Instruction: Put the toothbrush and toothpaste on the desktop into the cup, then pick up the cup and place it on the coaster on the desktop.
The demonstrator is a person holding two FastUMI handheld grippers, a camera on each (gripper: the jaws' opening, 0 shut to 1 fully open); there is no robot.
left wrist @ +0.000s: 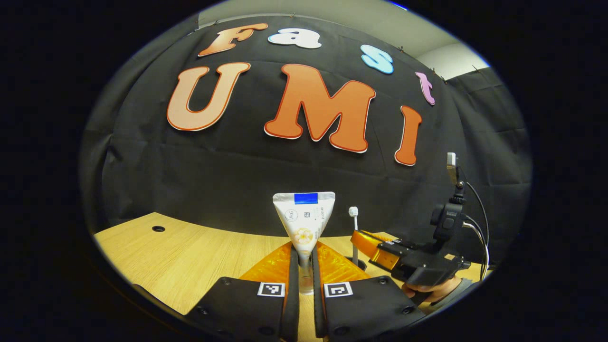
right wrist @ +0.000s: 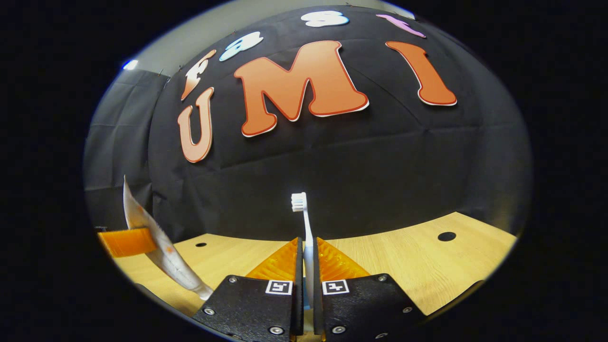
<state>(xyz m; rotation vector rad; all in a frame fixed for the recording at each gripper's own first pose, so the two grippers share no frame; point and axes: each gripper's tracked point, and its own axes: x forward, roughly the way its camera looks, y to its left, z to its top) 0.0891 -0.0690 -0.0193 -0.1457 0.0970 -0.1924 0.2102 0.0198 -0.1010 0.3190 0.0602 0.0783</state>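
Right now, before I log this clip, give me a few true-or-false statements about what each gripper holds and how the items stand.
1. The left gripper is shut on the toothpaste. True.
2. The toothpaste lies flat on the desktop. False: it is held upright, crimped end up.
3. The right gripper is shut on the toothbrush. True.
4. The toothbrush bristles point down. False: the bristle head is at the top.
5. The right gripper is open. False: its fingers press the toothbrush handle.
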